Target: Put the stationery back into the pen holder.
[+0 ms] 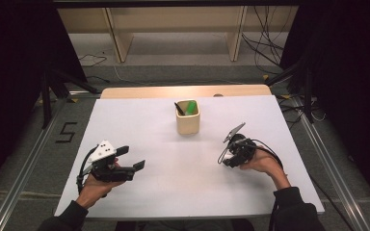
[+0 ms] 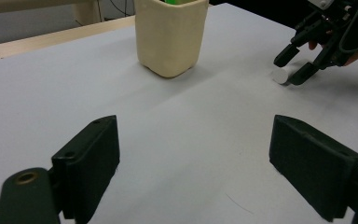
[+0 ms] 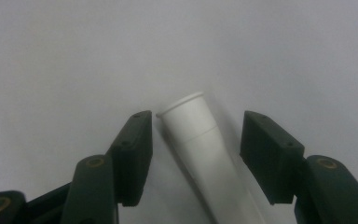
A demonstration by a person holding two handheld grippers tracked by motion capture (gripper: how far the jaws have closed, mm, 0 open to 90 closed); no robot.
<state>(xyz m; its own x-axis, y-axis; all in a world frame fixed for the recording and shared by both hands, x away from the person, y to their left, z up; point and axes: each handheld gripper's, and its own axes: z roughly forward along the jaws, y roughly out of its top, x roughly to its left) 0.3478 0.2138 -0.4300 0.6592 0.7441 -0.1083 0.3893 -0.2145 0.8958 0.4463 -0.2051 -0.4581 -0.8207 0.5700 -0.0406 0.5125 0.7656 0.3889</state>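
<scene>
White pen between my right gripper's spread jaws, flat on the table.
High view: right gripper (image 1: 227, 155) right of cup (image 1: 188, 118). Left gripper view: left gripper (image 2: 205, 163) wide open, empty. Right gripper view: pen (image 3: 200, 149) untouched, capped end pointing away, long axis along the jaws.

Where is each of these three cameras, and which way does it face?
High view: above the person's side, looking down on the table; forearms, both grippers.
Left gripper view: on the left gripper, facing the cup; open jaws.
Right gripper view: on the right gripper, facing down; jaws flank a white marker.
Shared: high and left views show the cup and right gripper.
</scene>
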